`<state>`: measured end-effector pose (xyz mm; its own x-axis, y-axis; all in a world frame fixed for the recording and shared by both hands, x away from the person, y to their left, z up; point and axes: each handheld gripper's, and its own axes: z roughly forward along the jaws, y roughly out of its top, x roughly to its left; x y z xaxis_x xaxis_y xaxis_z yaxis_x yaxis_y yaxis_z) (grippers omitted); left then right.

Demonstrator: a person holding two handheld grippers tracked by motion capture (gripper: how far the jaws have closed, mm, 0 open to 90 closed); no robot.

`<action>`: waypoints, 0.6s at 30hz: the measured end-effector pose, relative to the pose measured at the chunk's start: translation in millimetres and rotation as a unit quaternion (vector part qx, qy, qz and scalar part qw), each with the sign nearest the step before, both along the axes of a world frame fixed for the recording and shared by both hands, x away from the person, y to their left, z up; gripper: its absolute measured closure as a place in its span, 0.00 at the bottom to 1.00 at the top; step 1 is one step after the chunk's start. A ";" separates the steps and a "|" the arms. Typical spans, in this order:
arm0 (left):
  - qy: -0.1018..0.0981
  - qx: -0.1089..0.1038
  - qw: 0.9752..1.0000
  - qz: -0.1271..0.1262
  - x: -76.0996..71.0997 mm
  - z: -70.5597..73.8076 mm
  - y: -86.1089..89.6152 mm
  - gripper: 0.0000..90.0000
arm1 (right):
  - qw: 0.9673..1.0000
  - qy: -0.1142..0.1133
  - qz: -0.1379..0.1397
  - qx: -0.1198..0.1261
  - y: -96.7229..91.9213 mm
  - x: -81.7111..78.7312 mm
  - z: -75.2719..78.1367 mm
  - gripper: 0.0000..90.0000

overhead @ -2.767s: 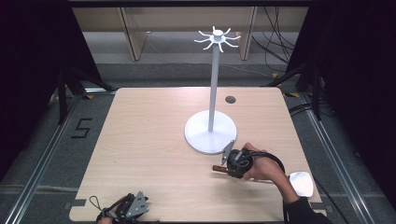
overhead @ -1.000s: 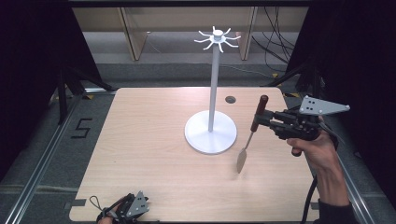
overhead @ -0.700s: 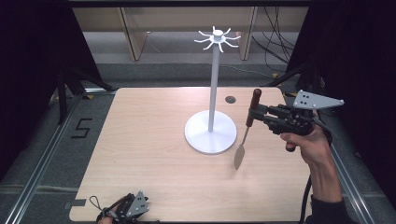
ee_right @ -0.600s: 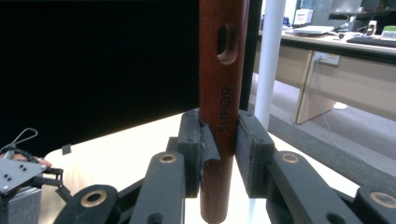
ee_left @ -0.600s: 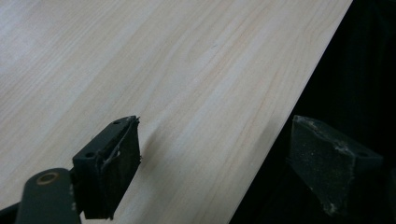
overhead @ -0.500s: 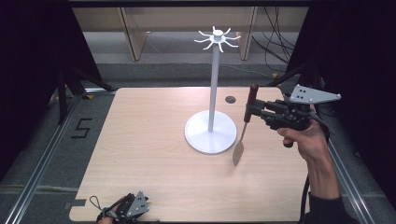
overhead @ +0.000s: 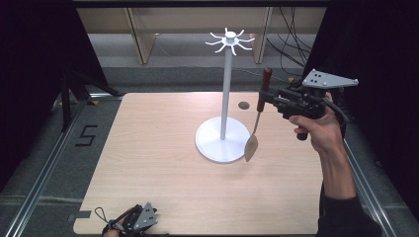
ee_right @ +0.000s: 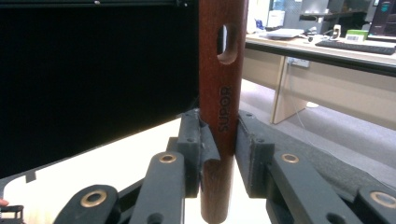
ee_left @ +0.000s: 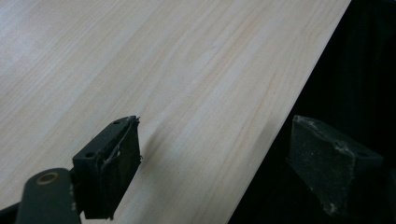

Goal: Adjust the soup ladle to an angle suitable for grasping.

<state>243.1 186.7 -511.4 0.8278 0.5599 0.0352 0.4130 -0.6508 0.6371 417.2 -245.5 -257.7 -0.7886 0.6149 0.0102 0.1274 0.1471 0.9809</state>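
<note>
At the table's near edge, at about seven o'clock in the high view, the left gripper (overhead: 132, 223) is seen resting low, unmoved from the earlier frames; its jaws are shown standing wide with nothing between them in the left gripper view, one black pad (ee_left: 111, 169) over the pale wooden table (overhead: 163, 148) and the other beyond the edge.

Farther off, at about three o'clock, the right gripper (overhead: 265, 99) is held level and is closed on the dark reddish-brown wooden handle of a long spatula (overhead: 258, 118). Since a second ago it has been carried higher and nearer the white metal hanging stand with its round base (overhead: 223, 133), so that the blade now hangs beside the base's rim (clear of the tabletop, as far as can be told).

The brass-coloured blade is shown in the high view; the handle's hanging slot and the burnt-in lettering "SUPOR" are made out in the right gripper view (ee_right: 223, 93), clamped upright between both pads.
</note>
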 end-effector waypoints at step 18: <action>-0.001 0.000 1.000 0.000 0.3 0.2 0.4 0.18 | 1.000 -0.005 -0.016 -0.008 12.0 26.8 26.3 0.82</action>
